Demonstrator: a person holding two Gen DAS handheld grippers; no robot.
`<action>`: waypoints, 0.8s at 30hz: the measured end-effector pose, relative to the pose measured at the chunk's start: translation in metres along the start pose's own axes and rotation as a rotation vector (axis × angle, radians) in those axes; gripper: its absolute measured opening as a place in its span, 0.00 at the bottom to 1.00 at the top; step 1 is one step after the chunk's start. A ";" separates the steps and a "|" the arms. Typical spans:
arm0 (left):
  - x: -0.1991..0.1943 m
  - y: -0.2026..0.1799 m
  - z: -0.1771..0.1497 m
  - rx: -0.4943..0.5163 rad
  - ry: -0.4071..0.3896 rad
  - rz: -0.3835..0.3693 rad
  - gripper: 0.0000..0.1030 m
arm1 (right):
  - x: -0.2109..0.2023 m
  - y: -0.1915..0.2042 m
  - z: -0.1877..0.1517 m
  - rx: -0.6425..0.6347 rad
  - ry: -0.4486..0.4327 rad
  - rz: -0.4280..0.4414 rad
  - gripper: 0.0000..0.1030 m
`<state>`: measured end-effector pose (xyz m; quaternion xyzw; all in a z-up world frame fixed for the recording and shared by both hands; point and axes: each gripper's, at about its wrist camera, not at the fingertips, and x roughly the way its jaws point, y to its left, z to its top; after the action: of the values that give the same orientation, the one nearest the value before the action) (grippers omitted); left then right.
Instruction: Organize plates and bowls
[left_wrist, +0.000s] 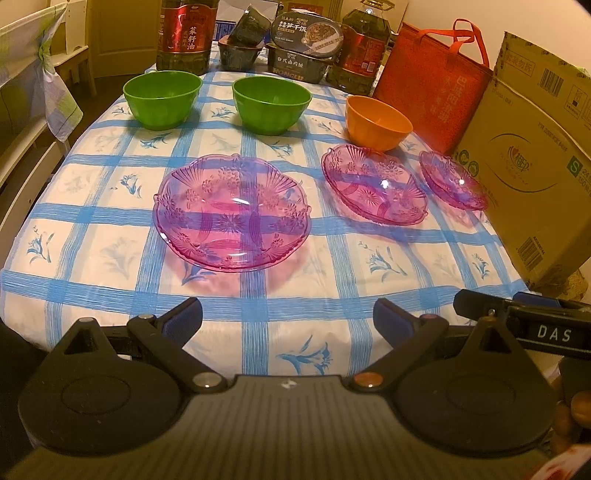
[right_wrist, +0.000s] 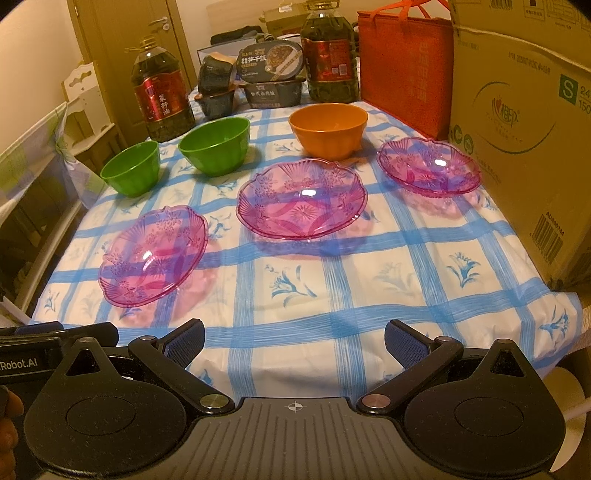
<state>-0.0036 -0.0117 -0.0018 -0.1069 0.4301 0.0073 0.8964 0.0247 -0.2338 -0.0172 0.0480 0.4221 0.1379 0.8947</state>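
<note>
Three pink see-through plates lie in a row across the middle of the table, each apart from the others: the left plate (left_wrist: 232, 214) (right_wrist: 153, 256) sits nearest the left edge; the middle plate (left_wrist: 373, 183) (right_wrist: 302, 198) lies just in front of the orange bowl (left_wrist: 377, 122) (right_wrist: 328, 125); the right plate (left_wrist: 452, 180) (right_wrist: 430, 166) rests close beside the cardboard box (left_wrist: 532, 155) (right_wrist: 524, 122); behind the plates stand two green bowls, the left one (left_wrist: 161, 99) (right_wrist: 131, 168) and the right one (left_wrist: 271, 106) (right_wrist: 214, 144), upright and near each other but not touching; the orange bowl stands upright further right, well apart from the green pair; all sit on a blue-checked tablecloth (left_wrist: 295, 314) (right_wrist: 332, 288); the left gripper (left_wrist: 287, 319) hovers at the near edge of the table, its jaws spread wide and holding nothing; the right gripper (right_wrist: 294, 341) hangs just beside it at the same edge, jaws likewise wide and empty; at the far end stand two oil bottles (left_wrist: 184, 33) (right_wrist: 160, 99), some food boxes (left_wrist: 299, 48) (right_wrist: 271, 74) between them, and a red bag (left_wrist: 432, 85) (right_wrist: 404, 70) next to the cardboard box
</note>
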 end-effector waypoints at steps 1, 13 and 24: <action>0.000 0.000 0.000 0.000 0.000 0.000 0.95 | 0.000 0.000 0.000 0.001 0.000 0.000 1.00; 0.001 0.001 0.000 -0.001 0.003 -0.001 0.95 | 0.000 0.000 0.000 0.001 0.000 0.001 1.00; 0.000 0.012 0.004 -0.050 -0.001 -0.005 0.95 | 0.005 0.000 -0.006 0.023 -0.006 0.001 1.00</action>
<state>-0.0021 0.0007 -0.0020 -0.1302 0.4291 0.0160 0.8937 0.0231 -0.2321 -0.0245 0.0590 0.4210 0.1334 0.8952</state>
